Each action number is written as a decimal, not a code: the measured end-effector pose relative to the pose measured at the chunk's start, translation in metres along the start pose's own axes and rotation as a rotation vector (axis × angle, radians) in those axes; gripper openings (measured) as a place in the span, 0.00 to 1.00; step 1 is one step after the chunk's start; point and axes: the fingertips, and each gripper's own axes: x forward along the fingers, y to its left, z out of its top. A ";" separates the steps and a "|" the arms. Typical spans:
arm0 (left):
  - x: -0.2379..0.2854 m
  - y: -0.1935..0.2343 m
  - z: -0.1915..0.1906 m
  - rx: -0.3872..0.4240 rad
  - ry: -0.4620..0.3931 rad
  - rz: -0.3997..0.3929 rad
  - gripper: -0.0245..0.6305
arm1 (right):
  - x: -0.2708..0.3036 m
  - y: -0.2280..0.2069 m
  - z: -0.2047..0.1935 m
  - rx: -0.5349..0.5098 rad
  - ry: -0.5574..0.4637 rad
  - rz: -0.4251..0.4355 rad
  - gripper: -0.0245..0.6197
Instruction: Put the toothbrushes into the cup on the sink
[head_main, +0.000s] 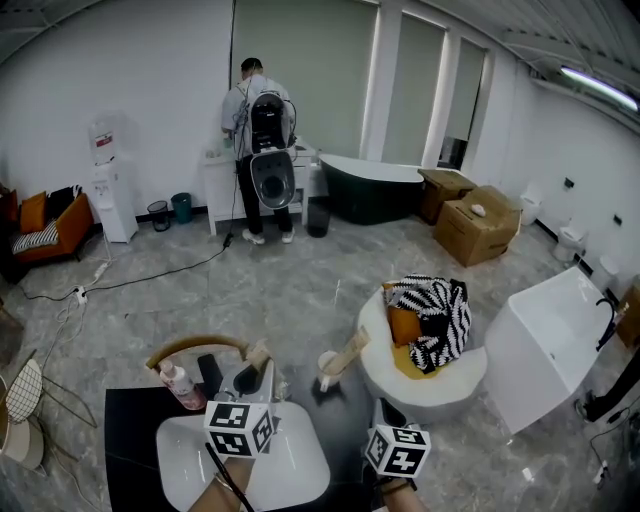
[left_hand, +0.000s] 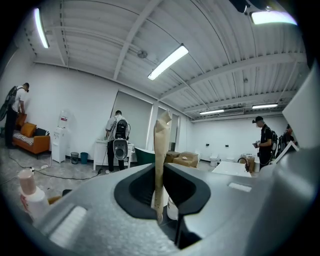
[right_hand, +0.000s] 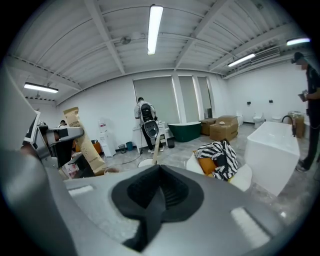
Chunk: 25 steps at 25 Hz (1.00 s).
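Closest under the head camera, the left gripper and the right gripper are held out side by side, the left one above a white oval sink basin set in a black counter top, the right one just off the basin's right edge

Left gripper jaws are closed on a tan kraft-paper toothbrush packet. It stands upright between them and its top rises well above the jaws. In the head view this packet sits just past the basin's far rim. Right gripper jaws are pressed together with nothing between them

A small white cup stands by the counter's far right corner, to the right of the held packet and apart from it. A second pale tan toothbrush already sits in the cup, leaning out toward the right. The right gripper view looks straight at this cup beyond its own closed jaws

A pink bottle with a white cap stands at the basin's far left

On the grey floor beyond the counter is a round white tub holding a black-and-white striped cloth and an orange cushion. To its right stands a white rectangular bathtub. At the far wall a person wearing a backpack stands at a white table, with a dark green bathtub just to the right
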 end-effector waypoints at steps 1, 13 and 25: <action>0.003 0.001 -0.001 -0.002 0.000 0.001 0.10 | 0.001 -0.002 -0.001 0.004 0.001 -0.003 0.04; 0.034 0.011 -0.006 -0.030 0.004 0.025 0.10 | 0.007 -0.023 -0.011 0.039 0.027 -0.034 0.04; 0.057 0.017 -0.043 -0.032 0.069 0.053 0.10 | 0.018 -0.043 -0.022 0.059 0.052 -0.050 0.04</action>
